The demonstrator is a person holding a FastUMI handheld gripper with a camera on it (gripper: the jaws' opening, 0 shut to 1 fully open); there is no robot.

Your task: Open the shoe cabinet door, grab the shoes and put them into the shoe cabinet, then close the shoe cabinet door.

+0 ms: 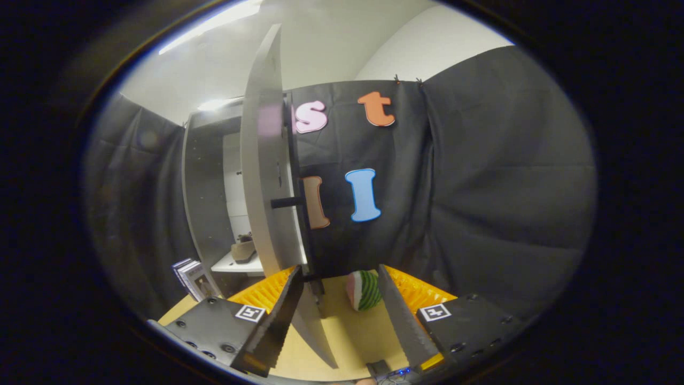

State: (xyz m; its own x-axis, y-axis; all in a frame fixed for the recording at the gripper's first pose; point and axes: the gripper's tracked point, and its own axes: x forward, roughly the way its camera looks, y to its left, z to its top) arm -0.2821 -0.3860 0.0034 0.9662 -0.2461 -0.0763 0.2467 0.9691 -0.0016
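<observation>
Claw [336, 315] spread wide, the 2 fingers either side of the open cabinet door's [262, 160] lower edge, pinching nothing. 1 shoe [243, 250] already sits on a shelf [235, 266] inside, left of door. Risk: door swings w/ a nudge & a finger [275, 321] could jam vs its edge; the striped ball [364, 290] right of door might get knocked.
</observation>
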